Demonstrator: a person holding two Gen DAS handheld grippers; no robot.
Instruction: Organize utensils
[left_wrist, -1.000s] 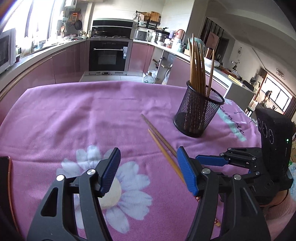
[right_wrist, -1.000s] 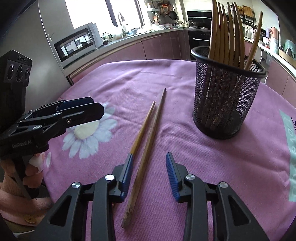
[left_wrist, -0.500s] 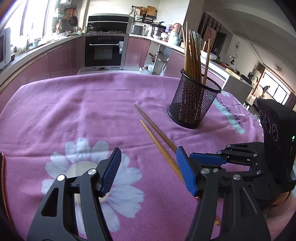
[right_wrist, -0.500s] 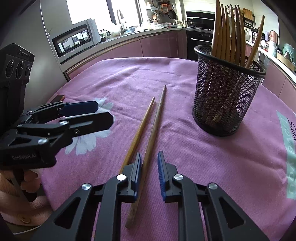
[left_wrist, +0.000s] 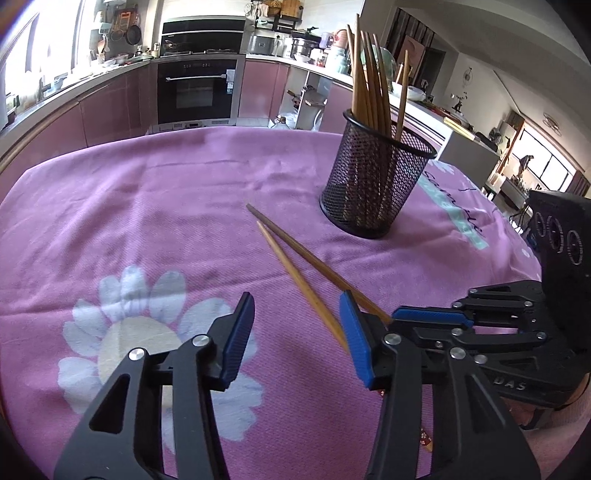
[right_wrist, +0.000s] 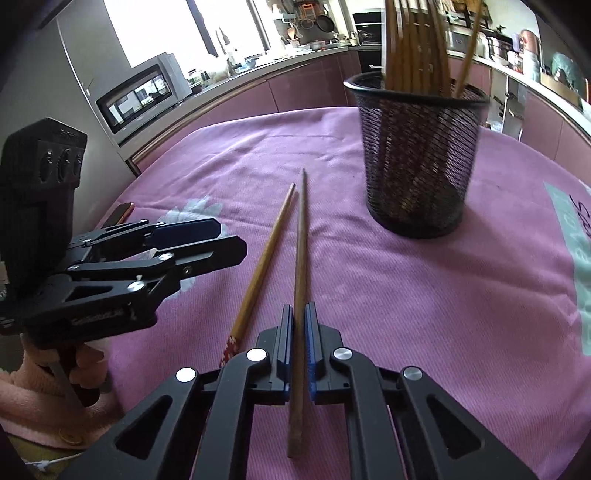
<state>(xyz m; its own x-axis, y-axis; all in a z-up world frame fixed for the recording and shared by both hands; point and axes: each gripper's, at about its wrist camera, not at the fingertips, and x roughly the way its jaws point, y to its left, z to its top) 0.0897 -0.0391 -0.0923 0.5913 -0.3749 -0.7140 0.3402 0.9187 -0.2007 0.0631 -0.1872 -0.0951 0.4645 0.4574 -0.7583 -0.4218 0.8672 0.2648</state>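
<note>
Right claw (right_wrist: 299, 325) now clamped on darker chopstick (right_wrist: 300, 258); a second ago spread wide either side of it, half a second ago nearly closed. Pads pressed against shaft near thick end, butt sticking out behind the jaws. Tip looks still down on pink cloth over worktop (right_wrist: 424, 314), not yet lifted as far as can be judged. Lighter chopstick (right_wrist: 264, 258) loose on cloth just beside, left of the gripped one, untouched. Left claw (left_wrist: 297, 328) open, holding nothing, hovering near the pair, shifted a little against earlier views. Mesh holder (right_wrist: 415, 155) upright on cloth ahead, already stocked with chopsticks. Grasp made, so lift and drop into holder likely next; second stick left after.
</note>
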